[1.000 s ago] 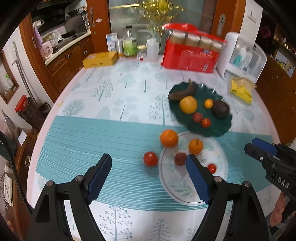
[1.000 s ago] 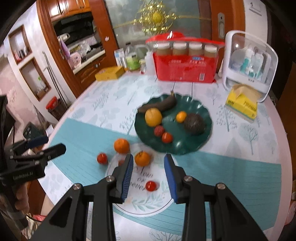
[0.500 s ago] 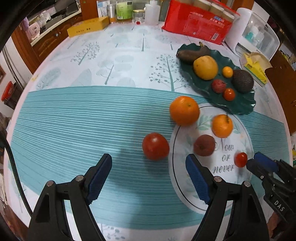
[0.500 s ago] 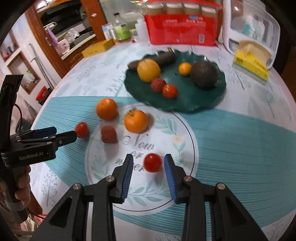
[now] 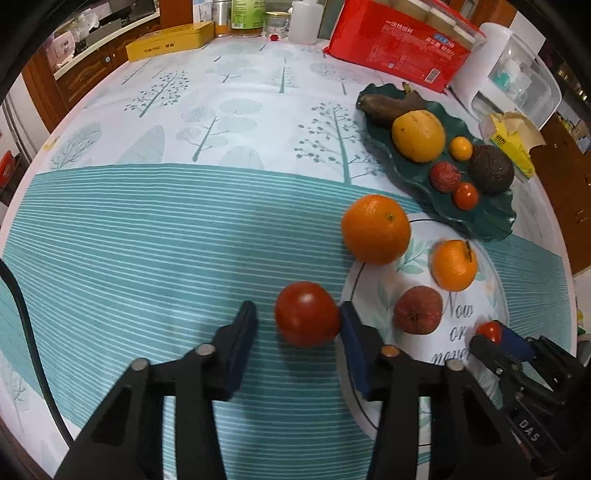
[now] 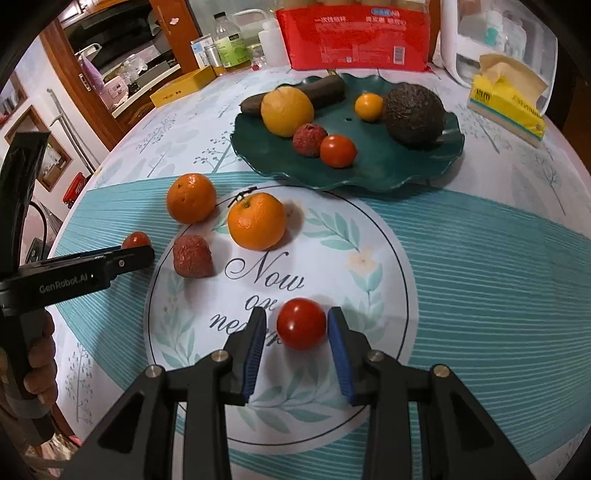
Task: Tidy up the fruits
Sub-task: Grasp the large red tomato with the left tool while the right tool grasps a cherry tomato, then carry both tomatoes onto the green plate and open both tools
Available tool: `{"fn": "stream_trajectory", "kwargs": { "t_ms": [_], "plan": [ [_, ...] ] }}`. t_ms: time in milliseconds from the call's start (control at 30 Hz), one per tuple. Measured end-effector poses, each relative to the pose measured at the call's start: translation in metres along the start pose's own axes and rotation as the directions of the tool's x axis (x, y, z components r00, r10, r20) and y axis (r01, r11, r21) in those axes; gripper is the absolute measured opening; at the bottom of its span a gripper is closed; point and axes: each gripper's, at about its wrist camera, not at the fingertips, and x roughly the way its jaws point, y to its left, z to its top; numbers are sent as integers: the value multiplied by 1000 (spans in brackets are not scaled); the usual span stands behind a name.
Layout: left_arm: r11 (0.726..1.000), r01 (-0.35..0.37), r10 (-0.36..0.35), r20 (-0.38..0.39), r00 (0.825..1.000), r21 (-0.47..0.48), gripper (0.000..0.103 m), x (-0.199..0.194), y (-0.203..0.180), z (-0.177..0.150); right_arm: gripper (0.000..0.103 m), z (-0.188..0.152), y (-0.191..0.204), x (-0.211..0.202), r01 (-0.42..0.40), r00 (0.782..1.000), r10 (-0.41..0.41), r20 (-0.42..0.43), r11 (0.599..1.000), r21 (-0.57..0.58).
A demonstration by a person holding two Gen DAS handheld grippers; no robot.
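Observation:
A dark green plate [image 6: 388,166] holds several fruits, among them a yellow orange [image 6: 287,110] and an avocado [image 6: 413,112]. Loose on the cloth lie a large orange [image 5: 375,229], a tangerine [image 5: 454,269], a reddish lychee-like fruit [image 5: 418,310] and two tomatoes. My left gripper [image 5: 297,323] is open around the bigger tomato [image 5: 306,314]; its right finger touches it, the left stands apart. My right gripper [image 6: 297,326] is open around the small tomato [image 6: 301,324], with slight gaps on both sides.
At the table's far edge stand a red package [image 5: 402,48], a white organiser box [image 5: 513,74], a yellow tissue box [image 5: 513,136], a yellow carton [image 5: 170,40] and bottles [image 5: 247,16]. A round white "Now or never" print [image 6: 280,280] lies under the right-hand fruits.
Both grippers have moved down and forward to the table. The left jaws have narrowed around the bigger tomato; the right jaws now straddle the small tomato.

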Motion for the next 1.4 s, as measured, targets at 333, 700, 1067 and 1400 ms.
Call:
{"fn": "stream_trajectory", "kwargs": {
  "t_ms": [333,700,1067,1400],
  "plan": [
    [996,84,-82,61,995,-32,32,-8,1,-9,26,-1,1,0,-22,1000,22,19,1000,-16],
    [989,142,-144,252,957,26,32,-73,-22,-16,26,-5,0,-23,-66,996,67,65,998,-14],
    [979,166,-195,319,928,116,32,-146,-62,3,26,13,-3,-80,-108,982,110,154,994,-18],
    [966,119,-189,311,932,230,32,-211,-108,84,26,101,-13,-165,-63,959,77,274,996,-60]
  ]
}}
